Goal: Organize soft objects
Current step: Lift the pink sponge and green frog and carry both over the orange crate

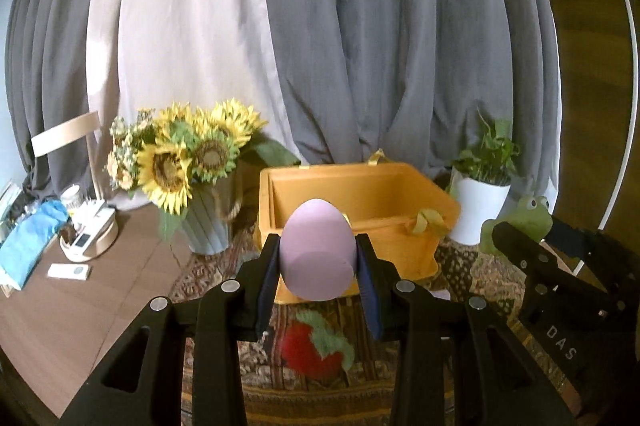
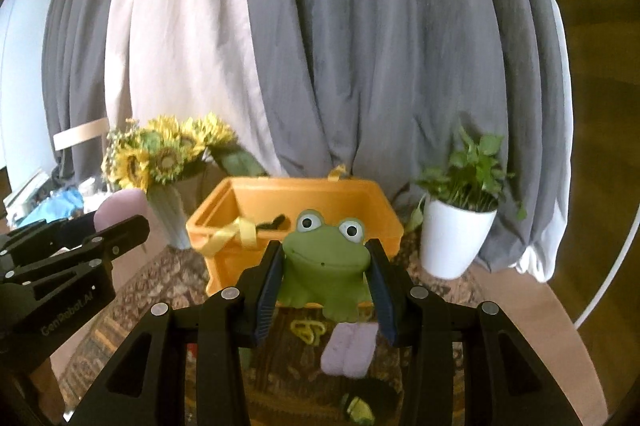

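My left gripper is shut on a lilac egg-shaped soft toy, held above the patterned cloth in front of the orange basket. My right gripper is shut on a green frog toy, also held in front of the orange basket. A red strawberry plush lies on the cloth below the left gripper. A lilac folded soft piece and a yellow knotted item lie below the right gripper. The frog also shows in the left wrist view, the egg in the right wrist view.
A sunflower vase stands left of the basket and a white potted plant right of it. Grey and white curtains hang behind. A round tray with small items and a blue cloth lie on the brown table at far left.
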A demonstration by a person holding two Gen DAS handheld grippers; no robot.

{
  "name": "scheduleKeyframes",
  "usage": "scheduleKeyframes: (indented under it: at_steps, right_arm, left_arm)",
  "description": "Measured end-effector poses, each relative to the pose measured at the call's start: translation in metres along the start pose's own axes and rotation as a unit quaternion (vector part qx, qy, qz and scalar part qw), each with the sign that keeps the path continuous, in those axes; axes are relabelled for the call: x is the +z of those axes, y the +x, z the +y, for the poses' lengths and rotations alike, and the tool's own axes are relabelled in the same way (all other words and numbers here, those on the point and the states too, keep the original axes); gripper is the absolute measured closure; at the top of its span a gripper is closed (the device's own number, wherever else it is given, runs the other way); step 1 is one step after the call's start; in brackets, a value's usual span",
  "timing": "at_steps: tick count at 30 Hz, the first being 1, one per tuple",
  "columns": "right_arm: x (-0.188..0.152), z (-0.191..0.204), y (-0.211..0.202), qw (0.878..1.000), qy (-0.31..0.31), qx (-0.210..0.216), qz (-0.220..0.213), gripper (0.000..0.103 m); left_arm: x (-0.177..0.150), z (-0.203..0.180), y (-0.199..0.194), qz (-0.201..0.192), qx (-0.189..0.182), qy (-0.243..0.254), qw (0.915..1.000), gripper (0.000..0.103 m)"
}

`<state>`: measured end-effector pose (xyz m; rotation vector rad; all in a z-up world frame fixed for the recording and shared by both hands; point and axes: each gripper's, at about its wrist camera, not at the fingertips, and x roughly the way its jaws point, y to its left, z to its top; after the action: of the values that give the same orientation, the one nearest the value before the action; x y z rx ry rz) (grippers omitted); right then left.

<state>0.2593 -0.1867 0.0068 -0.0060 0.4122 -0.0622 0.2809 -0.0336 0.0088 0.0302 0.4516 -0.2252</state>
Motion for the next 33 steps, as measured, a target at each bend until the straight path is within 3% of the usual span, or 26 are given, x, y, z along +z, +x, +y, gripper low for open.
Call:
scheduleKeyframes:
  at_steps: [21, 33]
  right_arm:
    - [0.057, -0.001, 0.036, 0.998, -0.001, -0.018, -0.06, 0.06]
    - [0.076, -0.013, 0.107, 0.999, 0.003, -0.019, -0.046, 0.06]
  left_arm:
    - [0.056, 0.006, 0.041, -0.05, -0.011, 0.008, 0.9986, 0.067]
    - [0.079, 0.005, 0.107, -0.038, -0.015, 0.011, 0.9991, 0.067]
